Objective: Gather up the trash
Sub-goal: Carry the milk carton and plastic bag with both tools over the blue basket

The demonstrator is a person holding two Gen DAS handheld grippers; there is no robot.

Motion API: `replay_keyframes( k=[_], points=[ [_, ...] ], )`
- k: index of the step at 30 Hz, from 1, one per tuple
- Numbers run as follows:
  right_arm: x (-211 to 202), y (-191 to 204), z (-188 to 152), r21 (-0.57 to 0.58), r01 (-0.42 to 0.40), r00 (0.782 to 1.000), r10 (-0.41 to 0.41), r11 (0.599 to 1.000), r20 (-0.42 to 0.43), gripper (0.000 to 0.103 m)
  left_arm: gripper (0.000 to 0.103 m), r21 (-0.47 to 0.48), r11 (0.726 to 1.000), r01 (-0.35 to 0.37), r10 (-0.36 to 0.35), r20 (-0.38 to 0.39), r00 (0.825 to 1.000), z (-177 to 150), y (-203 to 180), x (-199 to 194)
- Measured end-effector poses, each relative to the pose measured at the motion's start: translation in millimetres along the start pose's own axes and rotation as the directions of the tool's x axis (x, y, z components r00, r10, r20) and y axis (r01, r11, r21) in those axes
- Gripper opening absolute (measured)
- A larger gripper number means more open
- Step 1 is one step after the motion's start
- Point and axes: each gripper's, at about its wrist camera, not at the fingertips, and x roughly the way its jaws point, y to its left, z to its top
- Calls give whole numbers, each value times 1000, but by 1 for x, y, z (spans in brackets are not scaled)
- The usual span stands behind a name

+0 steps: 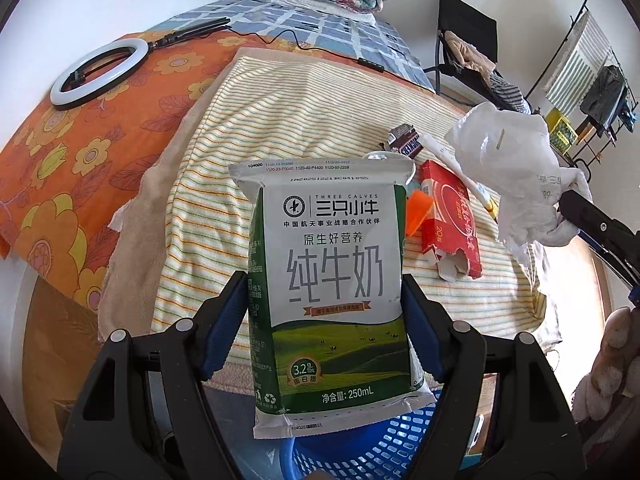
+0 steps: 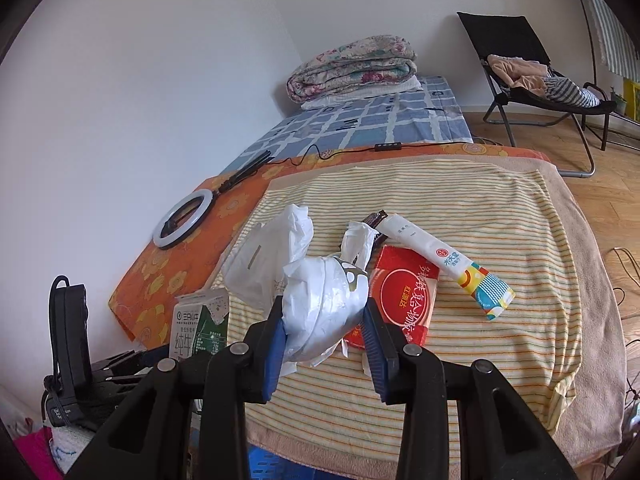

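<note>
My left gripper [image 1: 325, 300] is shut on a green and white milk carton [image 1: 326, 280], held upright above a blue basket [image 1: 372, 444]. The carton also shows at the left of the right wrist view, milk carton [image 2: 200, 326]. My right gripper [image 2: 324, 320] is shut on a crumpled white plastic bag [image 2: 316, 304], lifted over the striped towel [image 2: 500, 216]; the same white plastic bag [image 1: 516, 164] hangs at the right of the left wrist view. On the towel lie a torn red box [image 2: 404, 300], a white tube-shaped packet [image 2: 444, 262] and a brown snack wrapper [image 1: 406, 140].
A ring light [image 1: 98, 72] with its cable lies on the orange flowered sheet [image 1: 80, 152]. Folded quilts [image 2: 352, 68] sit at the bed's far end. A black folding chair [image 2: 528, 68] with clothes stands on the wooden floor at right. A hand [image 1: 616, 344] shows at the right edge.
</note>
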Motion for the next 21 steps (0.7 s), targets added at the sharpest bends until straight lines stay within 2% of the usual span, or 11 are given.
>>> replay_keyframes(
  k=[5, 11, 21],
  points=[
    [-35, -5, -36, -8, 20, 1000, -20, 1000, -17, 37, 76, 68, 997, 27, -25, -25, 999, -33, -18, -11],
    [-70, -13, -81, -19, 60, 997, -61, 998, -45, 37, 76, 98, 993, 69, -60, -88, 994, -76, -29, -17],
    [-85, -11, -142, -74, 95, 987, -104, 993, -119, 37, 76, 158, 984, 80, -51, -177, 983, -136, -43, -12]
  ],
)
